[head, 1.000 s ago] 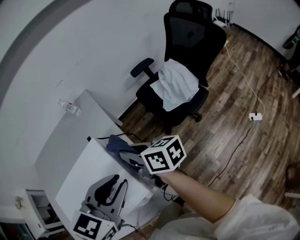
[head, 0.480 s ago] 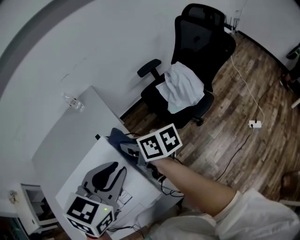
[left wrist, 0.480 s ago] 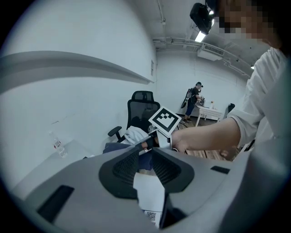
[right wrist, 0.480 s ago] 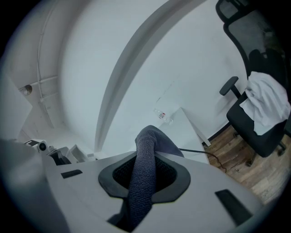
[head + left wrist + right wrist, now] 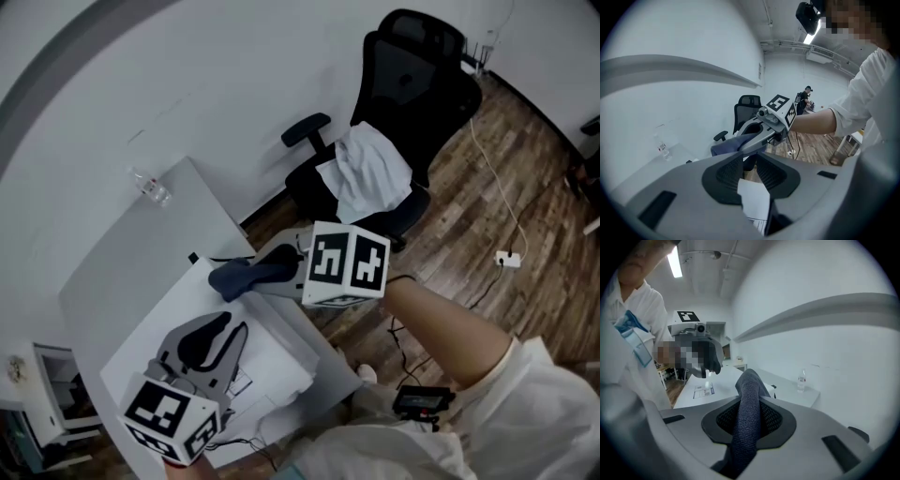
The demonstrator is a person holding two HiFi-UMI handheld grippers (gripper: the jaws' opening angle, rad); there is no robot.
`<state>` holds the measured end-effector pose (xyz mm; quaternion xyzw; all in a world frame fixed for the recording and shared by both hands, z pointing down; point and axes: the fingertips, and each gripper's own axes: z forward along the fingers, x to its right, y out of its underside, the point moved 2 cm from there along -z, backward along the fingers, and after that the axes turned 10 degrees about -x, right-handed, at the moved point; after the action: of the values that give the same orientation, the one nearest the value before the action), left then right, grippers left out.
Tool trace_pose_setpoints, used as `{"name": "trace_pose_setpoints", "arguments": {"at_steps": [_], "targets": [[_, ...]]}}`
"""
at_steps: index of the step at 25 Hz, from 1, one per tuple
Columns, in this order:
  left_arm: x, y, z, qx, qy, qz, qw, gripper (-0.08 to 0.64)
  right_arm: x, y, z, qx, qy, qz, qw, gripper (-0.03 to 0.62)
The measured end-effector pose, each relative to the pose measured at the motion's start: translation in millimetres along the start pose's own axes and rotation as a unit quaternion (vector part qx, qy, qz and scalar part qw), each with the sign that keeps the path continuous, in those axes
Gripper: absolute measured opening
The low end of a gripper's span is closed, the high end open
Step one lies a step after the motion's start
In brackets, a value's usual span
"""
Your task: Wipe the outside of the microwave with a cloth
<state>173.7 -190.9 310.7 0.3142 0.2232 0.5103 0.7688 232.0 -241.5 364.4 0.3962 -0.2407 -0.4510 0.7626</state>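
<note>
The white microwave (image 5: 178, 323) stands on a white table (image 5: 141, 244) at the lower left of the head view. My right gripper (image 5: 264, 269) is shut on a dark blue cloth (image 5: 239, 277), held at the microwave's far top edge. The cloth (image 5: 749, 413) fills the gap between the right jaws, with the microwave top (image 5: 705, 380) beyond them. My left gripper (image 5: 228, 330) hovers over the near part of the microwave top, shut, with nothing between its jaws. From the left gripper (image 5: 746, 159) I see the right gripper (image 5: 757, 136) and the cloth (image 5: 727, 146) just ahead.
A plastic water bottle (image 5: 150, 187) stands on the table by the wall. A black office chair (image 5: 398, 112) with a white garment (image 5: 370, 173) on its seat stands to the right. A cable and power strip (image 5: 509, 258) lie on the wood floor.
My right gripper has turned to point left along the microwave's far edge, carrying the cloth with it. The left gripper has stayed over the microwave top.
</note>
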Motion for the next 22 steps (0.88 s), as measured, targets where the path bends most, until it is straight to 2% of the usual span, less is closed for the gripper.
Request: {"name": "trace_pose_setpoints", "arguments": {"at_steps": [2, 4, 6, 9, 11, 15, 17, 19, 22], "targets": [[5, 3, 1, -0.005, -0.011, -0.005, 0.9999, 0.089, 0, 6, -5, -0.009, -0.017, -0.031, 0.999, 0.074], [8, 3, 2, -0.005, -0.029, -0.003, 0.9996, 0.089, -3, 4, -6, -0.023, -0.025, -0.086, 0.996, 0.074], [10, 0, 1, 0.015, -0.042, -0.012, 0.9989, 0.089, -7, -4, -8, -0.006, -0.037, -0.115, 0.993, 0.074], [17, -2, -2, 0.048, -0.05, -0.041, 0.9967, 0.089, -11, -14, -12, 0.082, -0.072, -0.063, 0.992, 0.074], [23, -2, -5, 0.053, -0.056, -0.045, 0.996, 0.089, -16, -10, -11, 0.133, -0.093, -0.027, 0.986, 0.074], [28, -6, -8, 0.043, -0.078, -0.046, 0.9949, 0.089, -27, 8, -5, 0.18, -0.134, -0.011, 0.974, 0.074], [25, -3, -6, 0.032, -0.102, -0.062, 0.9923, 0.089, -26, 13, 2, 0.208, -0.162, -0.014, 0.964, 0.074], [23, 3, 0, 0.024, -0.125, -0.092, 0.9877, 0.089, -22, 18, 10, 0.252, -0.188, -0.02, 0.949, 0.074], [14, 8, 14, 0.011, -0.157, -0.142, 0.9773, 0.089, -5, 23, 22, 0.309, -0.202, 0.01, 0.929, 0.074]]}}
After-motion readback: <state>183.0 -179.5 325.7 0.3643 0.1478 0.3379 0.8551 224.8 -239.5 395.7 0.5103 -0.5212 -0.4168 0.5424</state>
